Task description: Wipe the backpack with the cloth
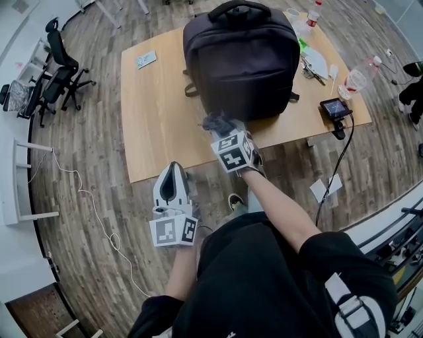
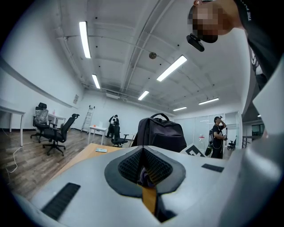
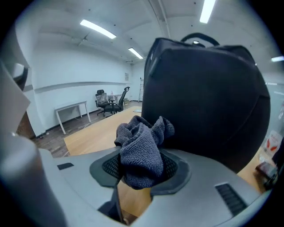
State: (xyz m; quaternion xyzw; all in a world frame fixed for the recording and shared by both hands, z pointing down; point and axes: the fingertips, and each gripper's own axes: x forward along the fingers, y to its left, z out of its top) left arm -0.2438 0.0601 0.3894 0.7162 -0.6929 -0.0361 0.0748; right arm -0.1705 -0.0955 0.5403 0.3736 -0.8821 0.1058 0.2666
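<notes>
1. Nearest the lens: black-clad torso of the person (image 1: 264, 284), both forearms reaching forward from it.
2. Left gripper (image 1: 173, 170): jaws pressed together, nothing gripped. Held level above the floor (image 1: 86, 198), short of the table (image 1: 155, 112) edge and well apart from the work.
3. Right gripper (image 1: 221, 129): jaws pinching a bunched grey cloth (image 3: 141, 150), the wad protruding forward past the tips. Angled downward over the table's near edge.
4. Backpack (image 1: 241, 59): standing upright on the table, handle (image 1: 239, 8) uppermost, long axis vertical, front panel towards the person. Directly ahead of the cloth and filling the right gripper view. Cloth near the lower front panel; contact not confirmable.
5. Judgement: right hand plainly the nearer. Short forward advance required to seat the cloth on the panel, with strokes then likely best run along the upright axis.
</notes>
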